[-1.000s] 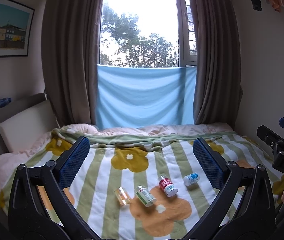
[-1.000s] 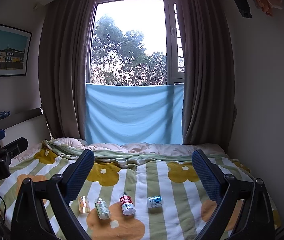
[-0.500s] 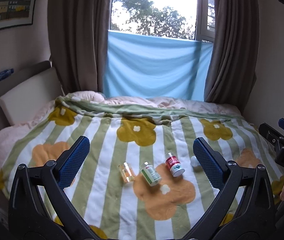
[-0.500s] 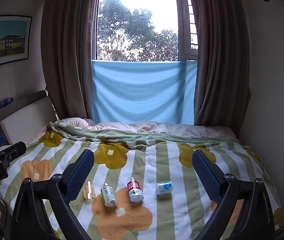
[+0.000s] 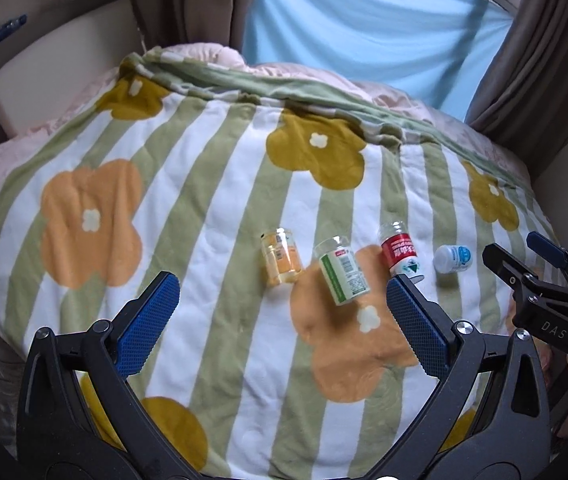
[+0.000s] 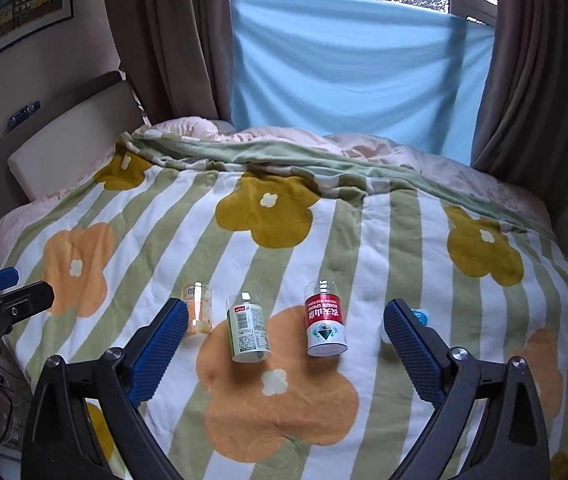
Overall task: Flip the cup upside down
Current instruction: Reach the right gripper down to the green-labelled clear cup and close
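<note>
Several small cups lie on their sides in a row on the flowered blanket: a clear yellow cup, a green-labelled cup, a red-labelled cup and a blue-and-white cup, half hidden behind a finger in the right wrist view. My left gripper hangs open above and short of the row, nothing between its pads. My right gripper is open too, its fingers framing the green and red cups from above.
The blanket covers a bed with a white pillow and headboard at the left. Brown curtains and a blue cloth close off the far side. A wall runs along the right. Each gripper shows at the other view's edge.
Both grippers have tilted downward and come closer to the bed. The cups now look larger and sit nearer the fingers. Both stay open; the cups have not moved.
</note>
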Motion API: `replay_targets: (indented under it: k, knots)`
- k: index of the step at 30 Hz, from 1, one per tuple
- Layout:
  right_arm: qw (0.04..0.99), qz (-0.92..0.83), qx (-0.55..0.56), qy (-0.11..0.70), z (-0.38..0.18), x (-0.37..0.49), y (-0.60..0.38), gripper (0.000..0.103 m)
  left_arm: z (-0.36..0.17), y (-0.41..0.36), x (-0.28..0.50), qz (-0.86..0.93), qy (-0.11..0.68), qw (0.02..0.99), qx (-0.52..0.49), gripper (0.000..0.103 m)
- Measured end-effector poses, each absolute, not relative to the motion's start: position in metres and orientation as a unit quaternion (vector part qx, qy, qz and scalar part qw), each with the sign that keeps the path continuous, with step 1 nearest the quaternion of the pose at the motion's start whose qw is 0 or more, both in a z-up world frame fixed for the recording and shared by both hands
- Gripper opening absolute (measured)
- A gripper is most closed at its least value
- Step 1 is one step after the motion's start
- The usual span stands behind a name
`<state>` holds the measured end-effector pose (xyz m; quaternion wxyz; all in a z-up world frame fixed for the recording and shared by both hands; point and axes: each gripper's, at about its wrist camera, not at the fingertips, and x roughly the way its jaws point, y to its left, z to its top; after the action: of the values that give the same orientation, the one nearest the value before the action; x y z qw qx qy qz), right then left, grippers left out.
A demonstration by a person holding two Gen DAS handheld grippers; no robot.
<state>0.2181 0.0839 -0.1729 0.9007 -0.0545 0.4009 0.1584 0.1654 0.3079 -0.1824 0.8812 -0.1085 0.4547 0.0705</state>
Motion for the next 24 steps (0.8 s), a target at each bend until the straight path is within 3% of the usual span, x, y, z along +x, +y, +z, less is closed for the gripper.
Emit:
replay_targets:
  k: [12,21,24]
  knots:
    - [0.799,0.241,-0.114,0.539,-0.343,0.331,0.161,0.097,-0.343,0.317,0.204,0.086,0.563,0.808,-0.150,0.103]
    - [0.747,0.251,-0.136,0.600,-0.426,0.351,0.187,0.072,-0.390,0.309,0.191,0.085,0.593,0.782,-0.172,0.103]
    - [0.744,0.246,-0.125,0.609,-0.437,0.351,0.184,0.058,-0.393,0.313,0.184,0.087,0.595,0.779,-0.178,0.103]
